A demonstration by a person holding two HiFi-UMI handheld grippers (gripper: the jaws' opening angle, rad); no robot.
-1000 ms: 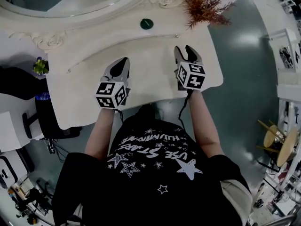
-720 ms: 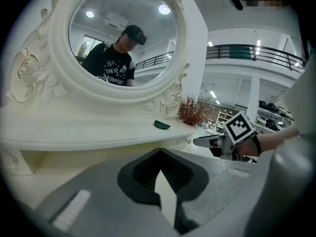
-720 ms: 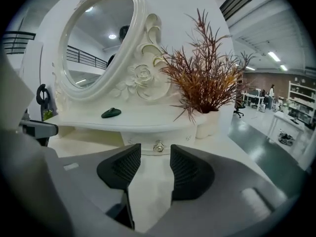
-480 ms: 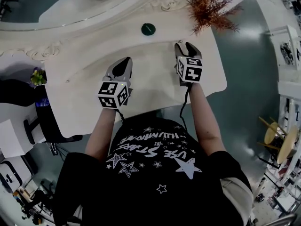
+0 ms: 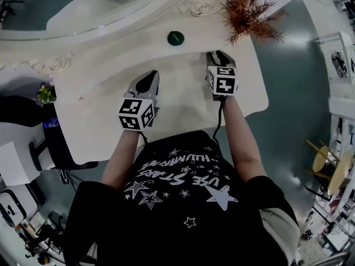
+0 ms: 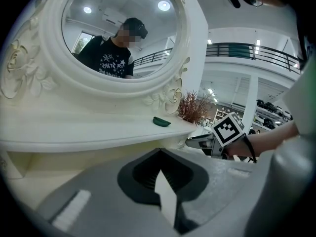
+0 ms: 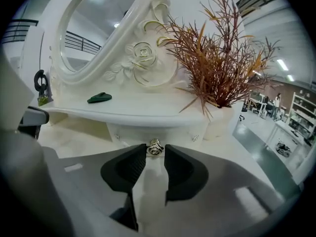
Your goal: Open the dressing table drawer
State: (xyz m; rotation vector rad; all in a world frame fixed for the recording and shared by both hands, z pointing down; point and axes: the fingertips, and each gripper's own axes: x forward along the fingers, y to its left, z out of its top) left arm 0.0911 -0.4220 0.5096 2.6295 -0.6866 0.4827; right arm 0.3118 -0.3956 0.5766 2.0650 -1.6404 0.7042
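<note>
The white dressing table point(image 5: 183, 101) has a small drawer point(image 7: 148, 131) under its raised back shelf, with a metal knob point(image 7: 155, 147) on the drawer front. My right gripper point(image 7: 155, 152) is at that drawer. Its jaws have just been closing, and the knob sits between their tips with both pads against it. In the head view the right gripper point(image 5: 219, 55) reaches under the shelf edge at the right. My left gripper point(image 5: 150, 76) hovers over the tabletop to the left, jaws together with nothing in them, and points at the shelf point(image 6: 98, 132).
A green dish point(image 5: 175, 37) lies on the shelf below the oval mirror point(image 6: 118, 33). A dried reddish plant point(image 5: 247, 13) stands at the shelf's right end, just above the drawer. A small potted plant point(image 5: 45, 93) sits off the table's left side.
Both grippers have moved forward toward the shelf. The right gripper's jaws were spread wide and now stand narrow round the drawer knob.
</note>
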